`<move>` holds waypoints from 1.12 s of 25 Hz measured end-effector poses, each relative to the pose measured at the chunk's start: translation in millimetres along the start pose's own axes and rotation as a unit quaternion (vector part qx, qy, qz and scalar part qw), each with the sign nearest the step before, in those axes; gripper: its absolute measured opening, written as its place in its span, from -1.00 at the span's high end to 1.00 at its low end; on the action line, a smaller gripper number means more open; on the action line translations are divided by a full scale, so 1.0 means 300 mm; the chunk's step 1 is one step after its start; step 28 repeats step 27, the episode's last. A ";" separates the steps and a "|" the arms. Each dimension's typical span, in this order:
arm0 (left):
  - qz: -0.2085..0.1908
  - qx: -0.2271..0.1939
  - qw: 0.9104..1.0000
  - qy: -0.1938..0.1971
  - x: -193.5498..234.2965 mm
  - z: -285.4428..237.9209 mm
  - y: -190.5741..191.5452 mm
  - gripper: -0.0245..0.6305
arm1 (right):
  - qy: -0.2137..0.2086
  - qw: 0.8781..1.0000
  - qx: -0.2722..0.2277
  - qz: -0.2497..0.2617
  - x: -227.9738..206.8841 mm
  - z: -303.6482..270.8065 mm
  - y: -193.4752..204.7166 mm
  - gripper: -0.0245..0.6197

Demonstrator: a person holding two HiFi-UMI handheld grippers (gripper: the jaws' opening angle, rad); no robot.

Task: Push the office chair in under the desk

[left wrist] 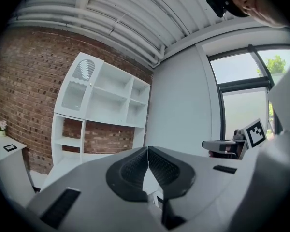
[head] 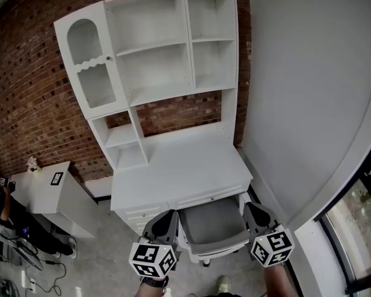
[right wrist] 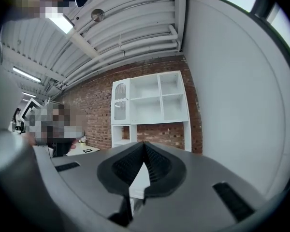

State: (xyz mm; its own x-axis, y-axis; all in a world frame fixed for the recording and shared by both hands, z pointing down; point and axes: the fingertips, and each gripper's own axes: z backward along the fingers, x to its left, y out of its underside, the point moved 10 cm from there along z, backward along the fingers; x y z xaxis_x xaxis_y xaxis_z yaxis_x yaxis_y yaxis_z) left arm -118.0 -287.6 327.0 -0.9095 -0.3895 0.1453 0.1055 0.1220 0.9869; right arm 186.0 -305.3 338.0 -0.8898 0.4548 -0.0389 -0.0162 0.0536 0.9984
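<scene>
The office chair (head: 213, 223), grey seat on a white frame, stands at the front of the white desk (head: 173, 169), its seat partly under the desk's front edge. A white hutch (head: 154, 48) of shelves rises from the desk against the brick wall. My left gripper (head: 167, 218) hangs just left of the chair and my right gripper (head: 257, 211) just right of it, neither touching it. In the left gripper view the left gripper (left wrist: 147, 150) is shut with nothing between its pads. The right gripper (right wrist: 144, 145) is likewise shut and empty, facing the hutch (right wrist: 152, 105).
A low white cabinet (head: 52, 197) with a small plant (head: 32, 164) stands left of the desk. A grey wall (head: 309, 104) runs close along the desk's right side, with a window (head: 365, 209) behind it. Another person (head: 0, 209) and floor cables (head: 37, 268) are at far left.
</scene>
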 end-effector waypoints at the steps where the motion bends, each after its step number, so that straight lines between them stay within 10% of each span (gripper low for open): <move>1: -0.002 0.001 1.000 0.000 -0.001 0.002 0.001 0.90 | 0.002 1.000 0.001 0.000 0.000 0.001 -0.001 0.91; 28: -0.012 0.007 1.000 -0.003 -0.004 -0.021 0.013 0.91 | 0.002 1.000 0.012 -0.003 -0.031 -0.033 0.023 0.91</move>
